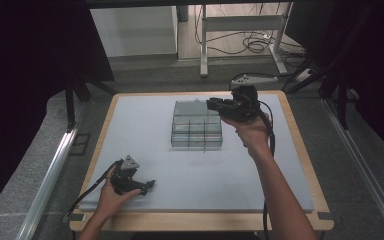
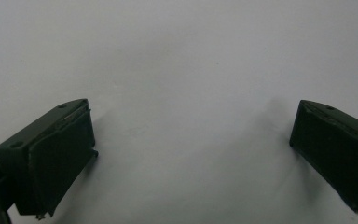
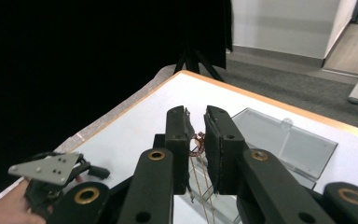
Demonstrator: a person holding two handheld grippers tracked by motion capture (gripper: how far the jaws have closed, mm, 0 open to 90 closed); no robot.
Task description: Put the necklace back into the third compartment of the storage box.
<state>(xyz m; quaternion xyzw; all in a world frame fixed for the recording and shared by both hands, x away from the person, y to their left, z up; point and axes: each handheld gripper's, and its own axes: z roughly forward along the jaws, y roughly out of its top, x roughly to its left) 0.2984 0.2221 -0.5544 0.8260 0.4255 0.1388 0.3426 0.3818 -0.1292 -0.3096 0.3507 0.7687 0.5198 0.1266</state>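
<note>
Desk [image 1: 145, 150]: pale grey mat on a wood-edged board, dark drapes either side, cables on the floor beyond.

Clear compartment box [image 1: 197, 125]: mid-desk, lid [image 3: 284, 140] folded flat at the back. What sits in its cells cannot be made out.

Your right tool [image 3: 196, 140]: above the box, jaws nearly together, pinching a small reddish ring with thin chain [image 3: 198, 179] hanging toward the cells.

Your left tool [image 2: 191, 154]: low over bare mat near the front edge, jaws wide, holding nothing.

Hazards, as judged: the dangling chain could snag a divider and drag the box; a light pinch could let the ring slip out.
</note>
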